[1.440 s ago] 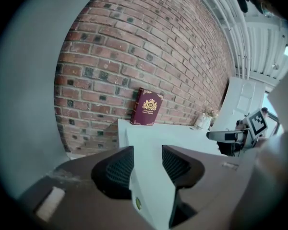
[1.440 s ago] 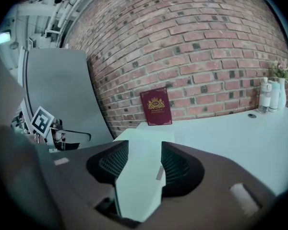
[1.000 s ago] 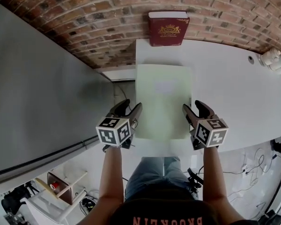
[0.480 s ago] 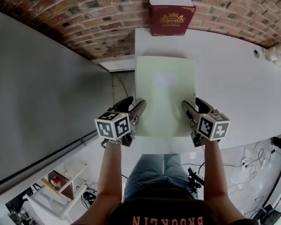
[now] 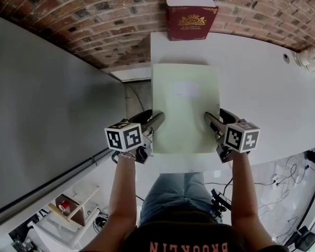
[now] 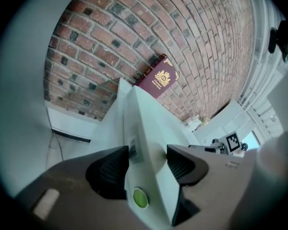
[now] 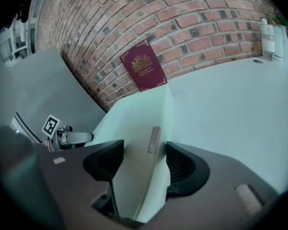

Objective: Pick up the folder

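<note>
A pale green folder lies flat on the white table, near its front edge. My left gripper straddles the folder's left edge and my right gripper straddles its right edge. In the left gripper view the folder runs between the dark pads of the left gripper. In the right gripper view the folder likewise sits inside the right gripper. Both pairs of jaws have just been opening and stand wide, not pressing on the folder.
A maroon book leans upright against the brick wall at the table's far edge. A white object sits at the far right corner. The table's left edge runs just beside my left gripper, with a grey panel beyond it.
Both grippers have sunk slightly and rolled, so their marker cubes face differently. Their jaws stand wider around the folder's edges. The folder still lies between them.
</note>
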`<move>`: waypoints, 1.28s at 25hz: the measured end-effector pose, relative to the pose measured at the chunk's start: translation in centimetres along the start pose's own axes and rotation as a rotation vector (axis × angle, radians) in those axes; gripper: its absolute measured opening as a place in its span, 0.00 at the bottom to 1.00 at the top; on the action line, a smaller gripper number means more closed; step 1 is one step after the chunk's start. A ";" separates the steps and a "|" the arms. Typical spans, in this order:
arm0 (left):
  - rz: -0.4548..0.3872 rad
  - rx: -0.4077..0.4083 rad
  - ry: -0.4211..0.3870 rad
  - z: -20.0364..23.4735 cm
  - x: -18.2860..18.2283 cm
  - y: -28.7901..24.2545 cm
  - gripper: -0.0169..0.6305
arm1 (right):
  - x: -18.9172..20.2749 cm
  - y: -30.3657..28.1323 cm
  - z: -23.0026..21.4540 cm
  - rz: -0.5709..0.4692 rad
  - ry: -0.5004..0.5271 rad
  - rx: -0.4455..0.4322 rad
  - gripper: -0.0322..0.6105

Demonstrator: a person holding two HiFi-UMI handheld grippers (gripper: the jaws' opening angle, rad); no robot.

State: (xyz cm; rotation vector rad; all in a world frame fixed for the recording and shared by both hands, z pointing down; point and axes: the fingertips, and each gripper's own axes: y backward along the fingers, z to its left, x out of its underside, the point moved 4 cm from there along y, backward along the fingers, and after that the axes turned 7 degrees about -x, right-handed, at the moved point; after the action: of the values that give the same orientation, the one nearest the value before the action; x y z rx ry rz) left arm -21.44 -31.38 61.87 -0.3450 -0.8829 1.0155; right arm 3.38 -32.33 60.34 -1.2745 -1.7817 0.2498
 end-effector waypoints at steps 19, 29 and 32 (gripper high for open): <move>0.011 -0.045 -0.059 -1.3 -0.6 1.2 0.40 | 0.1 1.3 1.5 -0.021 -0.012 0.048 0.46; -0.070 -0.069 -0.049 -4.1 -1.2 3.3 0.39 | -1.7 3.9 2.9 -0.038 0.049 0.028 0.45; -0.103 -0.076 -0.049 -4.9 -1.7 4.2 0.39 | -2.7 4.6 3.6 -0.048 0.075 0.019 0.45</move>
State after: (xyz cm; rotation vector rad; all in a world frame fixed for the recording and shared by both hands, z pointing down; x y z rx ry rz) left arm -20.52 -30.02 55.37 -0.3363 -0.9758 0.9000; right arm 3.87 -31.35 54.00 -1.2108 -1.7397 0.1888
